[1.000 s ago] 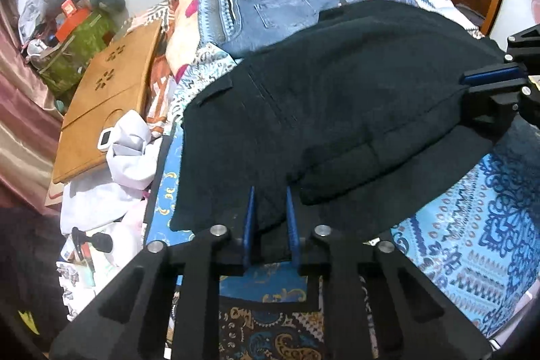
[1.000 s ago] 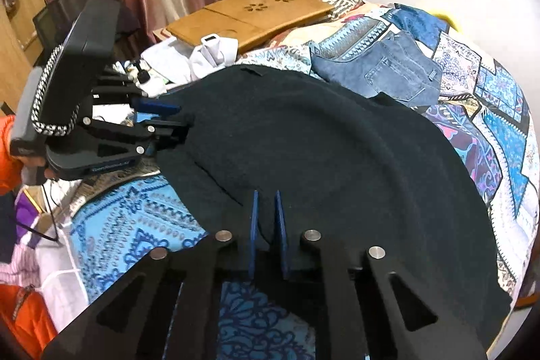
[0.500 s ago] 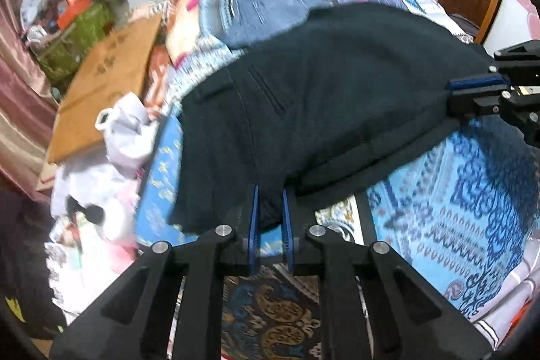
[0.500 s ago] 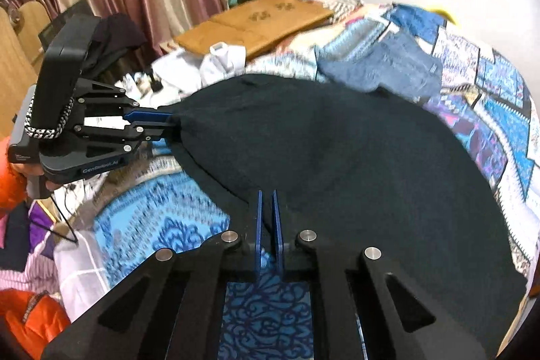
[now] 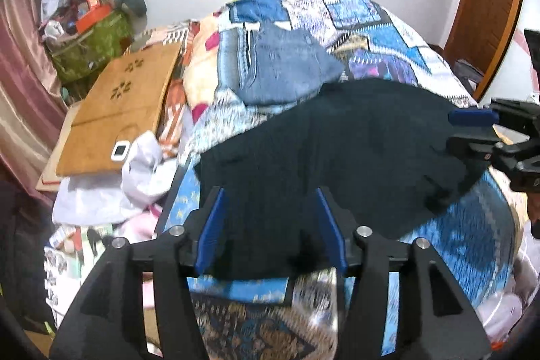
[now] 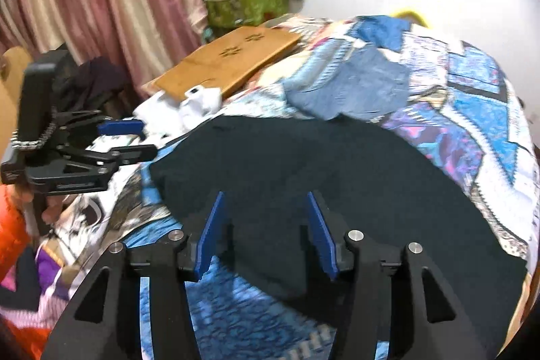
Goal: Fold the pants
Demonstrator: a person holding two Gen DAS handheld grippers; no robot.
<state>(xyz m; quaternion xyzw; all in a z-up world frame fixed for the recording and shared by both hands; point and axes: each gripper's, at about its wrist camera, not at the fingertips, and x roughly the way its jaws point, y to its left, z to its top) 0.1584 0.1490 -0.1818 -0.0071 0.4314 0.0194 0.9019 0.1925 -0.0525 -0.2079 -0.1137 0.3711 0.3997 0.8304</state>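
The black pants (image 5: 337, 157) lie folded flat on the patterned bedspread; they also show in the right wrist view (image 6: 320, 177). My left gripper (image 5: 270, 228) is open, its blue pads spread over the near edge of the pants, holding nothing. My right gripper (image 6: 263, 230) is open too, above the other near edge of the pants. The right gripper shows at the right edge of the left wrist view (image 5: 479, 130), and the left gripper shows at the left of the right wrist view (image 6: 131, 140), both clear of the cloth.
Folded blue jeans (image 5: 283, 70) lie on the bed beyond the black pants. A wooden lap board (image 5: 118, 110) and white clothes (image 5: 141, 171) sit to the left. A green bag (image 5: 91, 46) stands by the curtain. A wooden door (image 5: 486, 9) is at the right.
Both grippers were shut on the near edge of the black pants; both have opened and let go. The pants now rest on the bed and the grippers have drawn back a little.
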